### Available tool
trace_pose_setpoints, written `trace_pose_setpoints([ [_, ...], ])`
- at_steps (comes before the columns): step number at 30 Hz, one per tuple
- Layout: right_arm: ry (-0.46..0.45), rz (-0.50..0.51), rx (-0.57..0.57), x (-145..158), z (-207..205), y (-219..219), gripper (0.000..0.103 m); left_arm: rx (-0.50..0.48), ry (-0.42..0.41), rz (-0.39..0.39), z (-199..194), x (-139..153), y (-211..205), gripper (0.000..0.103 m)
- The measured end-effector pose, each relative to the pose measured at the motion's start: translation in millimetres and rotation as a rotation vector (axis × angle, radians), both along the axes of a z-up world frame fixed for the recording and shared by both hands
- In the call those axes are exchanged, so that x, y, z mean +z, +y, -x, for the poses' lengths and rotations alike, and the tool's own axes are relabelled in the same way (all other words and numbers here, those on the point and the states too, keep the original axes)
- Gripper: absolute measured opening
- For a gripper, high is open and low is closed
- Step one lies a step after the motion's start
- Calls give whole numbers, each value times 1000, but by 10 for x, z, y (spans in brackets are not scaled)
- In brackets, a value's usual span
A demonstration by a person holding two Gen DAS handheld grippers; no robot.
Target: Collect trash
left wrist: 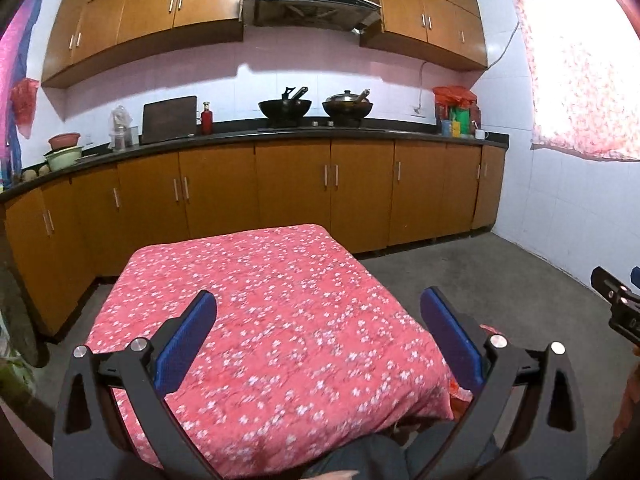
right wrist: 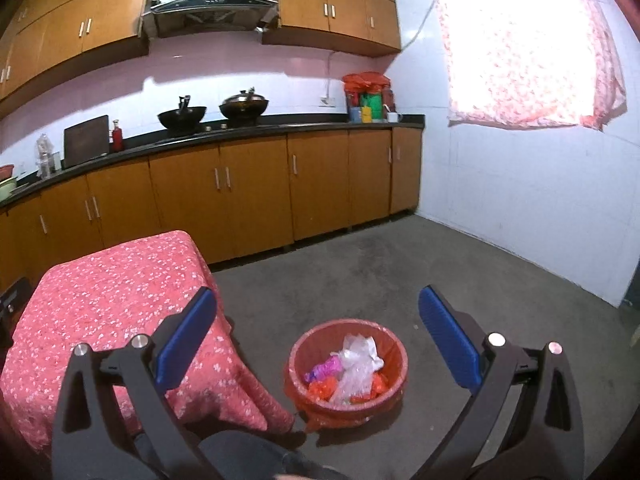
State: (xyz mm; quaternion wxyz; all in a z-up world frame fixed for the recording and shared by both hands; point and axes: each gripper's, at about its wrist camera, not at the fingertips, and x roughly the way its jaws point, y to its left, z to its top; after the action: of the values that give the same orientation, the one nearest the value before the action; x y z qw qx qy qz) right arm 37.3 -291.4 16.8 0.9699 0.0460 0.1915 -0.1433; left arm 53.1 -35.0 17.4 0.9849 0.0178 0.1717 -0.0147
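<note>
Red bin (right wrist: 346,364) stands upright (mouth up, trash (right wrist: 352,376) inside) beside table (right wrist: 120,280).

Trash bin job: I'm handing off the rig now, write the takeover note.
Left gripper: open, empty, over the floral-covered table.
Right gripper: open, empty, above the floor by the red bin.
Bin sits on the floor right of the table, holding clear plastic, a purple wrapper and orange scraps.
Done: trash is in the bin; no trash visible on the tabletop.
Left: check floor areas out of view.
</note>
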Motion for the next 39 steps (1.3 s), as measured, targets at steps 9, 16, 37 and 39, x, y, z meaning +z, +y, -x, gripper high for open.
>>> trace_pose_setpoints([
  [9, -9, 60, 44, -10, 313, 307, 99, -27, -5, -11, 301, -116, 19, 101],
  [16, 3, 44, 51, -52, 374, 340, 99, -25, 10, 10, 429, -215, 58, 101],
  [37, -21, 68, 80, -77, 487, 455, 99, -28, 12, 14, 531, -241, 75, 101],
  [39, -21, 66, 82, -80, 492, 451, 99, -27, 14, 18, 538, -237, 76, 101],
])
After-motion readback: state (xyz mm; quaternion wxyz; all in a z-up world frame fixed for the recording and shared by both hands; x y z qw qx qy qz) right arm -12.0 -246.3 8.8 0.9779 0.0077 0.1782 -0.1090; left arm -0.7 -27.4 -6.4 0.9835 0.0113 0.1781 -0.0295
